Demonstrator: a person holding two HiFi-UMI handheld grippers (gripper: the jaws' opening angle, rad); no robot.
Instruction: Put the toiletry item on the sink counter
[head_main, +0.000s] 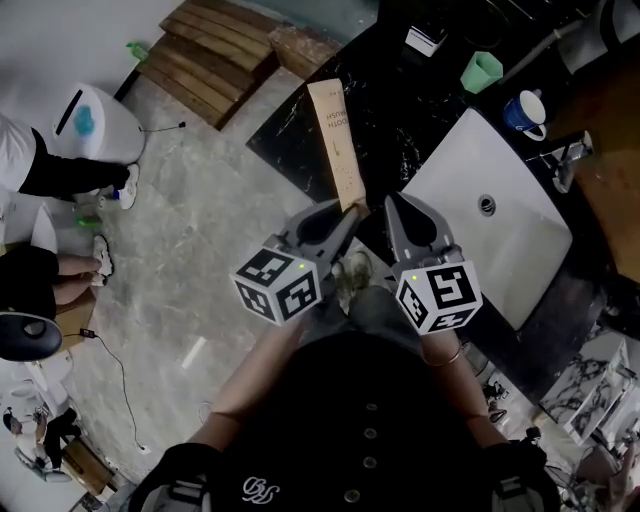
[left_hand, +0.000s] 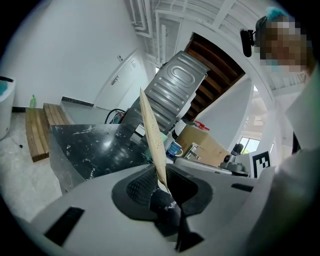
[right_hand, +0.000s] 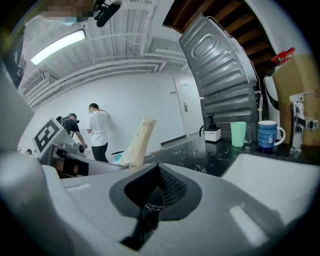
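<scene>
The toiletry item is a long flat beige tube (head_main: 336, 140) with print along it. My left gripper (head_main: 347, 213) is shut on its lower end, and the tube sticks up and forward over the edge of the black marble sink counter (head_main: 400, 110). In the left gripper view the tube (left_hand: 152, 135) rises from between the pads of the left gripper (left_hand: 160, 175). My right gripper (head_main: 394, 204) is close beside the left one, its jaws together with nothing between them. In the right gripper view the right gripper (right_hand: 156, 176) is shut and the tube (right_hand: 136, 142) shows to its left.
A white basin (head_main: 445, 165) is set in the counter, with a faucet (head_main: 565, 160), a blue mug (head_main: 523, 112), a green cup (head_main: 482, 70) and a small white dispenser (head_main: 425, 40) behind it. Wooden pallets (head_main: 215, 50) and a white appliance (head_main: 95, 120) stand on the floor at the left, near people.
</scene>
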